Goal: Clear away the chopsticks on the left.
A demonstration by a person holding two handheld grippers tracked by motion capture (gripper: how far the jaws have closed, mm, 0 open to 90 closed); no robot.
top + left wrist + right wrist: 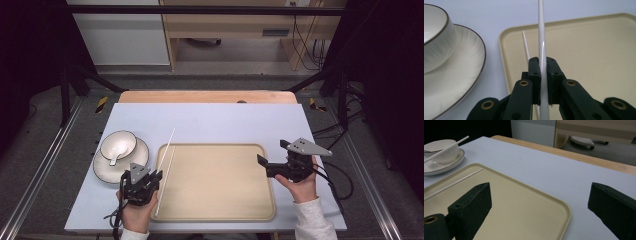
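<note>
My left gripper (158,175) (543,62) is shut on a white chopstick (169,147) (541,30) near its thick end. The stick points away over the left rim of the beige tray (220,185) (586,50). It hangs in the air beside the bowl (446,152) as the held chopstick (449,147). A second white chopstick (165,182) (526,45) (456,182) lies flat along the tray's left side. My right gripper (273,152) (540,192) stands open over the tray's right edge (564,212), with nothing between its fingers.
A white bowl (118,144) (436,37) with a spoon (114,159) in it sits on a dark-rimmed plate (102,170) (461,62) (439,168), left of the tray. A pale mat (215,122) covers the table. Dark frame posts stand at both sides.
</note>
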